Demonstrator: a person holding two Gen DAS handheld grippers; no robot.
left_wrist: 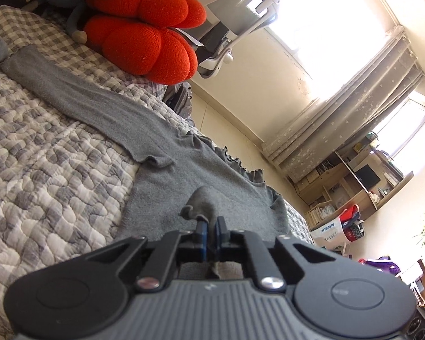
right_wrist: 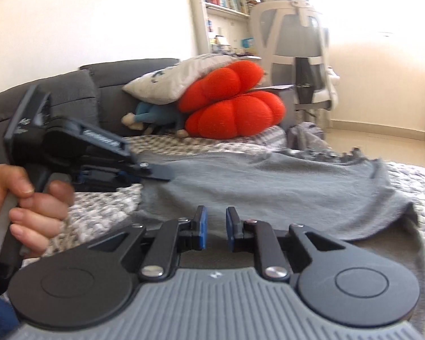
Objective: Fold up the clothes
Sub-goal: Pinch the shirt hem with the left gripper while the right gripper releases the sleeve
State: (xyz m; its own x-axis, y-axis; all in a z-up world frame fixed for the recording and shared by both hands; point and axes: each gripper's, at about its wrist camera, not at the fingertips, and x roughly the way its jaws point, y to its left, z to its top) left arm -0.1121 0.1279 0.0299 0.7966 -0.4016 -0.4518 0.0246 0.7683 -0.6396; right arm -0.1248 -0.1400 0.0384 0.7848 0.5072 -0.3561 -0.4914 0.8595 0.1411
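Note:
A grey long-sleeved sweater (left_wrist: 184, 175) lies spread on the checked quilt (left_wrist: 42, 170), one sleeve (left_wrist: 70, 85) stretched toward the red cushions. My left gripper (left_wrist: 211, 226) is shut on a bunched fold of the sweater's edge, which stands up in a small peak between the blue pads. The right wrist view shows the same left gripper (right_wrist: 158, 171), held by a hand (right_wrist: 34, 212), tilted with its tip at the sweater (right_wrist: 269, 187). My right gripper (right_wrist: 216, 223) stands open just above the sweater's near edge, with a gap between its pads and nothing pinched.
Two red pumpkin-shaped cushions (right_wrist: 235, 113), a pale pillow (right_wrist: 178, 79) and a blue plush toy (right_wrist: 147, 116) are piled at the bed's far end against a dark headboard (right_wrist: 70, 93). A white office chair (right_wrist: 297, 42) stands beyond. The bed's frilled edge (left_wrist: 240, 167) runs beside the sweater.

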